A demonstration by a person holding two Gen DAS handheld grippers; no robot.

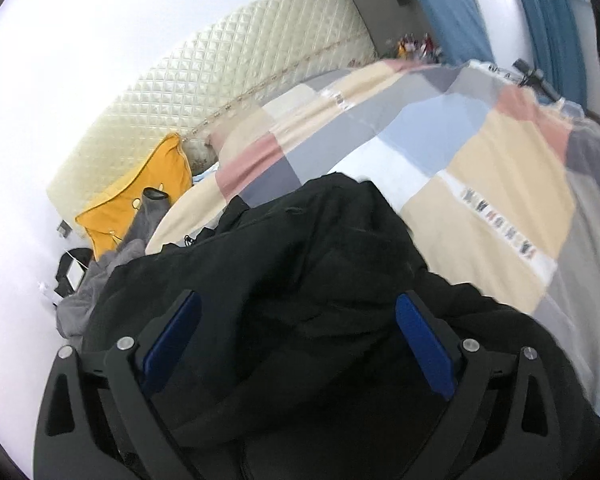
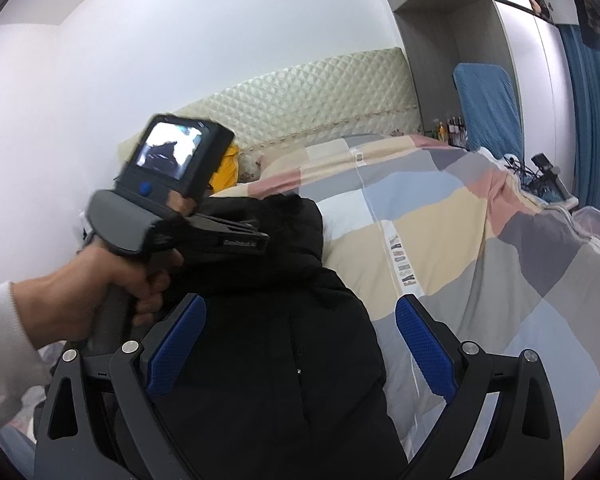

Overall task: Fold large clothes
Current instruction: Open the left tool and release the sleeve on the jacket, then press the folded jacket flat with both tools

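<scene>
A large black padded jacket [image 1: 300,240] lies bunched on the patchwork quilt [image 1: 480,160]. My left gripper [image 1: 298,300] hangs just above it, jaws spread wide, with nothing pinched between the blue pads [image 1: 172,340]. In the right wrist view the same jacket [image 2: 280,360] runs lengthwise up the bed. My right gripper [image 2: 300,302] stands open over its lower part, pads apart from the cloth. A person's hand [image 2: 100,280] in a white sleeve holds the left gripper's handle at the jacket's upper end, its screen housing [image 2: 176,160] facing me.
A cream quilted headboard [image 1: 220,80] backs the bed. A yellow pillow [image 1: 140,196] and grey clothing [image 1: 100,280] lie at the left beside the jacket. Blue curtains [image 2: 592,120], a blue-covered board [image 2: 488,108] and cables [image 2: 540,172] stand beyond the quilt [image 2: 440,240].
</scene>
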